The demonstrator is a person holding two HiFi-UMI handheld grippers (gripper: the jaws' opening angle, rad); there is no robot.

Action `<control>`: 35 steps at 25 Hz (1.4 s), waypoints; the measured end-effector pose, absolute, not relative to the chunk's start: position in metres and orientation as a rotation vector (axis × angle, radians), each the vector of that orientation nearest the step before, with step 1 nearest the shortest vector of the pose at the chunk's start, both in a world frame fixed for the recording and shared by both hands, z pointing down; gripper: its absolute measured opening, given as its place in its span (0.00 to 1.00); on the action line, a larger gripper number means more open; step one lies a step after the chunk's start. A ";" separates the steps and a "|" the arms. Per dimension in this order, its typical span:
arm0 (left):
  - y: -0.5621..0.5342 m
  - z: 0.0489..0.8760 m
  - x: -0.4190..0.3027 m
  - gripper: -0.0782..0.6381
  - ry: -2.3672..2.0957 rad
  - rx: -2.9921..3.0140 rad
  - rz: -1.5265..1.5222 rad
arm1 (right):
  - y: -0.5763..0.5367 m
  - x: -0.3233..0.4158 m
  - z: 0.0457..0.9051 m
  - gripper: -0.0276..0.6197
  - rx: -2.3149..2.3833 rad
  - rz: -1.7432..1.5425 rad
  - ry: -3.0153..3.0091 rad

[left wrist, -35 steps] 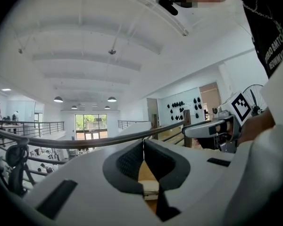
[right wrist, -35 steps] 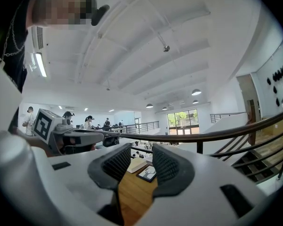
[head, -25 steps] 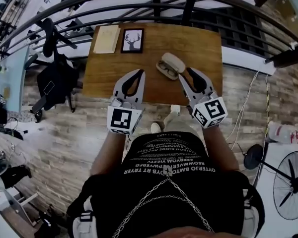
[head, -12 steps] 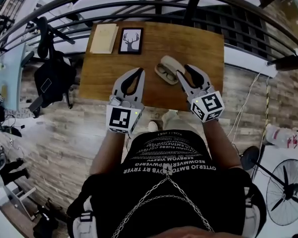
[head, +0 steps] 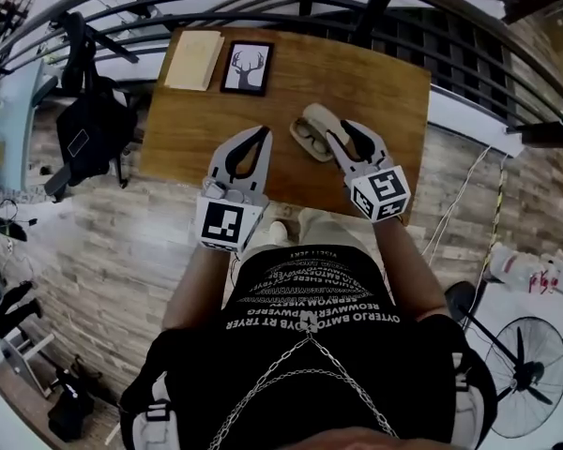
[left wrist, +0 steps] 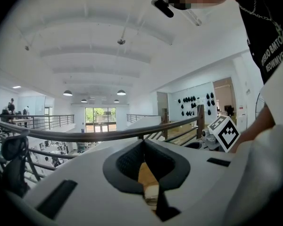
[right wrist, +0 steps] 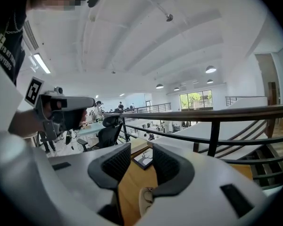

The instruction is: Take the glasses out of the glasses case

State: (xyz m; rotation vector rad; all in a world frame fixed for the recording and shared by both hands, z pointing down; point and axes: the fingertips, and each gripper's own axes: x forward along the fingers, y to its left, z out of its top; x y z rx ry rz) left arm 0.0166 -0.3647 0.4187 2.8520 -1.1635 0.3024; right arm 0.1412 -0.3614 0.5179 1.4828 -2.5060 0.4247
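Glasses [head: 305,136] lying in open case [head: 321,118] at mid-table [head: 375,73]. Right gripper [head: 339,129] hovering just right of case, jaws standing apart, holding nothing. Left gripper [head: 262,132] hovering left of case, tips meeting, empty.

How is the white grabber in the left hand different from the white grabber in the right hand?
The white left gripper has its jaws shut tip to tip on nothing; the white right gripper has its jaws apart. The left gripper hangs over the bare brown wooden table, away from the open beige glasses case; the right gripper's tips are right beside that case. Both have the same white two-jaw shape.
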 end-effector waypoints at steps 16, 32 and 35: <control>-0.371 0.438 0.013 0.15 -1.199 2.794 0.365 | -0.380 0.146 0.625 0.24 1.387 0.619 -2.405; -0.365 0.450 0.010 0.15 -1.224 2.756 0.416 | -0.378 0.149 0.733 0.25 1.235 0.811 -2.265; -0.364 0.453 0.008 0.15 -1.227 2.746 0.427 | -0.379 0.148 0.744 0.25 1.224 0.830 -2.247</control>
